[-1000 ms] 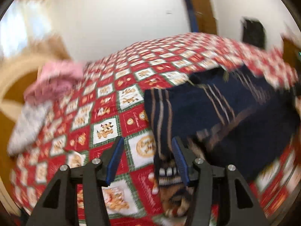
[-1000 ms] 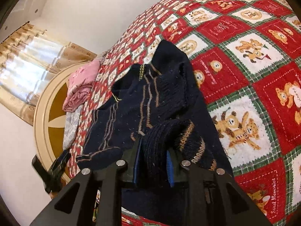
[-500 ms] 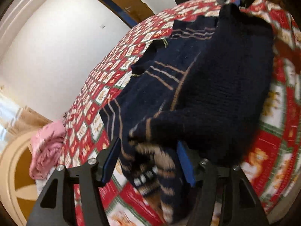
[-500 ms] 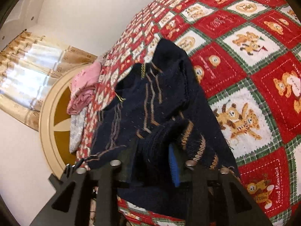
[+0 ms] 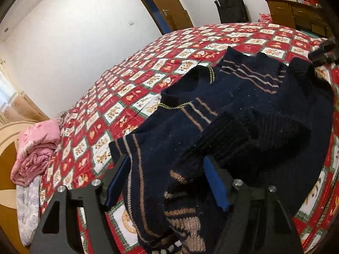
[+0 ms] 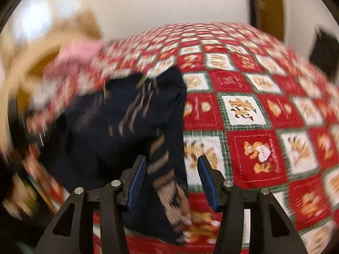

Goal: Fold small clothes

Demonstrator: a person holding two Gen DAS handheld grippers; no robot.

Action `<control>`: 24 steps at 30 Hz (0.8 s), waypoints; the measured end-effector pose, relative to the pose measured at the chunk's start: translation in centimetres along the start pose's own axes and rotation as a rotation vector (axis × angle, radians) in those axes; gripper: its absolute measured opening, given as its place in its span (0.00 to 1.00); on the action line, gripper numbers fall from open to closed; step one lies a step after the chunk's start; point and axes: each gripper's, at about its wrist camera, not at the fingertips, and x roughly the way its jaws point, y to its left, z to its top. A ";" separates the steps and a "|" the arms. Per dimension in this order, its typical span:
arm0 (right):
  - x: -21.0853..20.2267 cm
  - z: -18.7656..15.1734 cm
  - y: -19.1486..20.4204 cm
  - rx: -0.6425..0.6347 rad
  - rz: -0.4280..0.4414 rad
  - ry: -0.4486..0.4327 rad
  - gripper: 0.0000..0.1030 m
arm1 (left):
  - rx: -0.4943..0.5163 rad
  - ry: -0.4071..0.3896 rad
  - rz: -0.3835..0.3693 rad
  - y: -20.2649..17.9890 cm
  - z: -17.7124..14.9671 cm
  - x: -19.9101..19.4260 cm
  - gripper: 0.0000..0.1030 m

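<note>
A navy knit sweater (image 5: 243, 105) with tan stripes lies bunched on the red and white patchwork quilt (image 5: 148, 78). My left gripper (image 5: 167, 182) hangs over its near edge. Its jaws are opening, and a striped sleeve and a ribbed fold lie loosely between the blue pads (image 5: 216, 186). The right wrist view is blurred. There the sweater (image 6: 118, 131) sits at the left, and its patterned sleeve end runs down between the fingers of my right gripper (image 6: 171, 182). Those jaws are opening too. The sleeve lies close to the left pad (image 6: 137, 182), with a gap on the right.
A pile of folded pink clothes (image 5: 36, 148) and a pale patterned cloth (image 5: 27, 207) lie at the quilt's left end by a round wooden headboard (image 5: 6, 133). Beyond the bed are a door (image 5: 163, 8), a black bag (image 5: 231, 6) and a wooden dresser (image 5: 296, 10).
Both pairs of jaws have widened. The right gripper has let go of the sweater fold it pinched and has rolled. The left gripper has swung in over the sweater.
</note>
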 end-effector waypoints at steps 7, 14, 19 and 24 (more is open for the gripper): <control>2.7 1.9 2.6 -0.277 -0.071 0.004 0.51 | -0.067 0.038 -0.084 1.0 0.3 0.8 0.72; 6.0 3.8 4.6 -0.373 -0.004 0.053 0.44 | -0.085 0.059 -0.172 1.8 0.1 0.8 0.74; 7.4 5.7 0.1 0.003 0.115 0.064 0.19 | -0.131 0.039 -0.210 3.3 0.6 0.6 0.79; 8.1 4.4 -2.0 0.197 0.201 0.070 0.19 | -0.150 0.043 -0.306 3.9 0.3 0.7 0.79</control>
